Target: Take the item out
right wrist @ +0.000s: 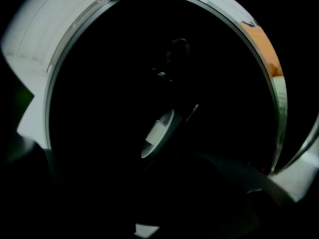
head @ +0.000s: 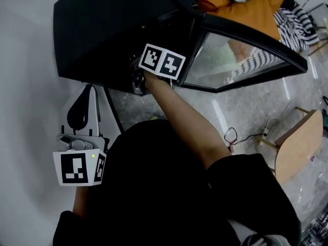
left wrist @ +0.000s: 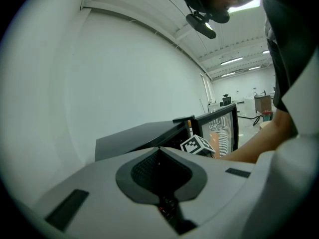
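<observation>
A black front-loading machine [head: 102, 29] stands with its glass door [head: 230, 60] swung open to the right. My right arm reaches into its mouth. Only the right gripper's marker cube [head: 162, 61] shows in the head view, and the jaws are hidden inside. In the right gripper view the chrome-rimmed drum [right wrist: 271, 98] is dark, with a small pale item [right wrist: 159, 131] lying deep inside, apart from the jaws. The jaws are barely visible and seem spread, with nothing seen between them. My left gripper [head: 88, 94] hangs shut and empty beside the machine [left wrist: 139, 136].
Orange clothes [head: 246, 4] and striped clothes [head: 294, 19] are piled behind the door. A wooden stool [head: 300, 147] and a cable [head: 241, 137] are on the marble floor at the right. A white wall [head: 25, 86] runs along the left.
</observation>
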Demonstrator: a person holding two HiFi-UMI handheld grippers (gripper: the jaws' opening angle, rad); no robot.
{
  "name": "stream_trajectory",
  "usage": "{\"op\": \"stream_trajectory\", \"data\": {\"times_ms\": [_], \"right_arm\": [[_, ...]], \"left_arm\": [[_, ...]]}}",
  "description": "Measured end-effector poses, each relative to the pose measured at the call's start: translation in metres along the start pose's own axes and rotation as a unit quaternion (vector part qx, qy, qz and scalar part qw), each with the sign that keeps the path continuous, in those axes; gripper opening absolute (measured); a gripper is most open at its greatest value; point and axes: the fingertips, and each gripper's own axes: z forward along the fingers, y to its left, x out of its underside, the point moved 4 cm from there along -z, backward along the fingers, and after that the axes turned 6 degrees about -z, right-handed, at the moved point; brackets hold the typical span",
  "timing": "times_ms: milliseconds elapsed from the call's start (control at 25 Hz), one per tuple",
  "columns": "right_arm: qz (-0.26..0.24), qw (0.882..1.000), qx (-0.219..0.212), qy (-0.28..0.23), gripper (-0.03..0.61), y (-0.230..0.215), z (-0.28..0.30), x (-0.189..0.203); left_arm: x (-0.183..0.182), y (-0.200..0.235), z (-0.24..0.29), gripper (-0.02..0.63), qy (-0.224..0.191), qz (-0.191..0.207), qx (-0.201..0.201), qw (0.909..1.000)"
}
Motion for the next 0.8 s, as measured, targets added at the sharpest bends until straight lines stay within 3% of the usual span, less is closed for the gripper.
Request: {"op": "stream_trajectory", "data": {"times_ms": [120, 200, 680, 800], "right_arm": [[0.114, 0.993, 0.014, -0.022, 0.233, -0.018, 0.010, 0.002], [0.147, 0.988, 0.015, -0.033, 0.242, -0.023, 0.018, 0.001], [0.192, 0.980, 0.042, -0.034, 0.252, -0.020, 0.054, -0.007], [0.192, 0.979, 0.069, -0.016, 0.253, -0.023, 0.057, -0.001]], "left_arm": [[0.000, -0.002, 0.002, 0.008, 0.004, 0.010, 0.005, 0.9999], [0.000, -0.003, 0.004, 0.008, 0.006, 0.014, 0.008, 0.9998], [-0.003, 0.003, 0.010, 0.008, 0.008, 0.014, -0.002, 0.9999], [-0.002, 0.006, 0.011, 0.008, 0.013, 0.010, -0.006, 0.9999]]}}
